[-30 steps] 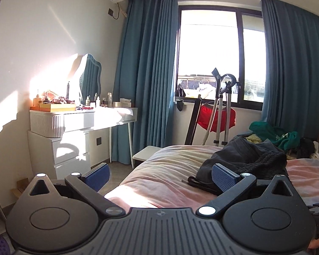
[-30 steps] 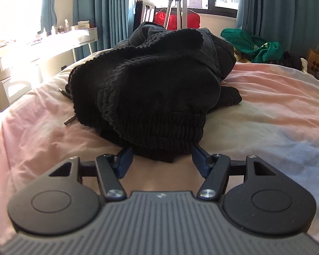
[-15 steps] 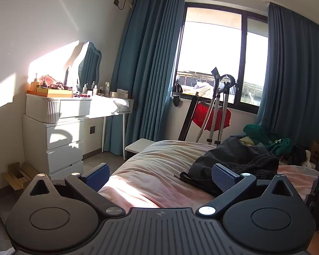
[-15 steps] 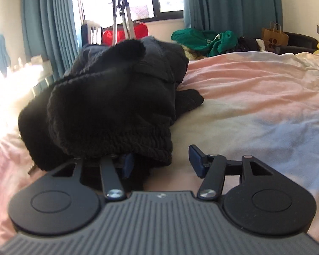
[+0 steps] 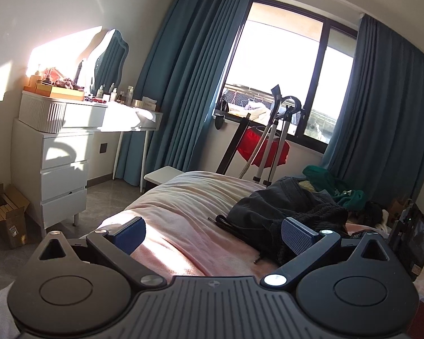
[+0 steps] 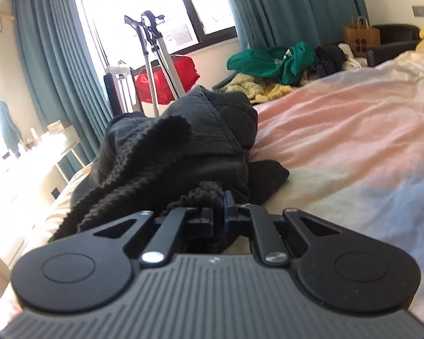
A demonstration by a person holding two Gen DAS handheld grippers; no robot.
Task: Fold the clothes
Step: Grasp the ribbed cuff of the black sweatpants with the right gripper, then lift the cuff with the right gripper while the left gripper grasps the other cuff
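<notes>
The right gripper (image 6: 218,214), tilted slightly down and rolled, now pinches the black knit garment (image 6: 166,155) on the pink bed (image 6: 339,141), having closed from wide; the left gripper (image 5: 212,233) hovers wide open, empty.

No legible text, brand, number or sign was found in either view. The green garment (image 6: 271,60) on the far heap carries a pale print, too small and creased to read. The brown paper bag (image 6: 361,35) at far right bears four dark round marks, a pattern and not lettering. The cardboard box (image 5: 10,220) on the floor at near left has a small white label, its print unreadable. Bottles (image 5: 113,93) on the dressing table are too small for any label to be made out.
</notes>
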